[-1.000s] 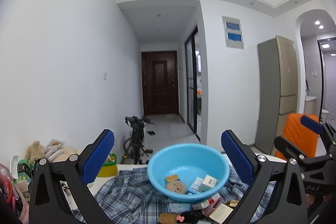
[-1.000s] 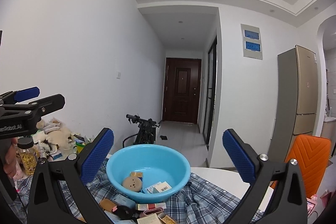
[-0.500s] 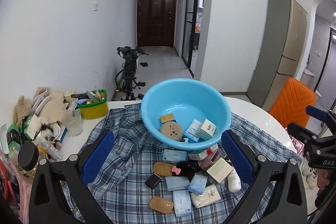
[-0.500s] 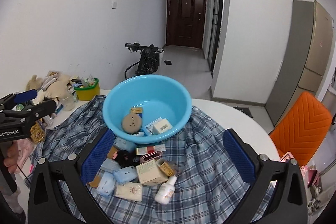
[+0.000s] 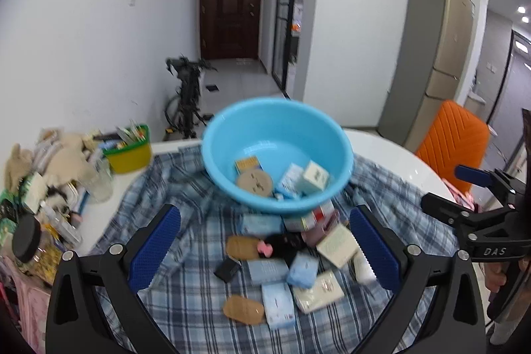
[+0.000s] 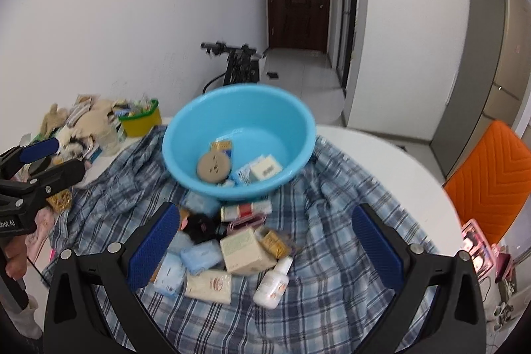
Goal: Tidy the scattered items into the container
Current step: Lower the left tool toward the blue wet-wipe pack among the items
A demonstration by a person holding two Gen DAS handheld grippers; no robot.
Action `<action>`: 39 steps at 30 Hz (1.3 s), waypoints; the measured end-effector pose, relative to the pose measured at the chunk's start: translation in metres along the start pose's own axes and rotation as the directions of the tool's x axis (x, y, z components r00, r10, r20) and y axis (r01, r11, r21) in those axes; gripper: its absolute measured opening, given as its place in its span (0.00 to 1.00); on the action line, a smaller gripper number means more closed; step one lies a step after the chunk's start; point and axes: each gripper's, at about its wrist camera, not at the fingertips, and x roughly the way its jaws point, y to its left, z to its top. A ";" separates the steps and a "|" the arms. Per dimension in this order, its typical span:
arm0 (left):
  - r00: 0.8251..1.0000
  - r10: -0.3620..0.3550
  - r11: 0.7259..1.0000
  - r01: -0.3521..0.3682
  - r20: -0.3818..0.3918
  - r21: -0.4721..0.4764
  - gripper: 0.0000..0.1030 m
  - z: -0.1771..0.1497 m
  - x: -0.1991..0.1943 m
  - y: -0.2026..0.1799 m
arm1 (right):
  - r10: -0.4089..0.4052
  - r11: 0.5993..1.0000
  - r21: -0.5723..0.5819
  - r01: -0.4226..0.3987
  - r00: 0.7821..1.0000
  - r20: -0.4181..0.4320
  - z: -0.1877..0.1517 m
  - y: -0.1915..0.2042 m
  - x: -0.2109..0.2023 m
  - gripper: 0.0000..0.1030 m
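Blue basin (image 6: 239,135) sits toward the table's far edge on the checked cloth (image 6: 332,221), a few packets inside; the scattered items (image 6: 232,251) lie just before it. We find the left gripper (image 5: 265,251) and right gripper (image 6: 265,251) with jaws apart, empty. We judge the pick not yet begun: next, lower onto one packet.

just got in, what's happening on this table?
A person holds a gripper in each hand over a table draped in plaid cloth. Both the left gripper and the right gripper are open and empty. A blue basin already holds a few small boxes and a round tan disc. A pile of boxes, packets and a white bottle lies on the cloth in front of it, not yet picked up.
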 end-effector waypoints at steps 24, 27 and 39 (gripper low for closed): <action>0.967 -0.017 0.998 0.000 -0.253 -0.069 1.00 -0.086 0.092 0.017 | 0.007 1.000 0.014 -0.004 0.984 -0.176 -0.062 -0.005 0.068 1.00; 0.964 -0.019 0.997 0.000 -0.267 -0.072 1.00 -0.090 0.097 0.018 | 0.008 1.000 0.015 -0.005 0.982 -0.191 -0.067 -0.006 0.073 1.00; 0.954 -0.027 0.997 0.006 -0.299 -0.071 1.00 -0.106 0.106 0.017 | 0.019 1.000 0.010 -0.017 0.974 -0.226 -0.080 -0.002 0.087 1.00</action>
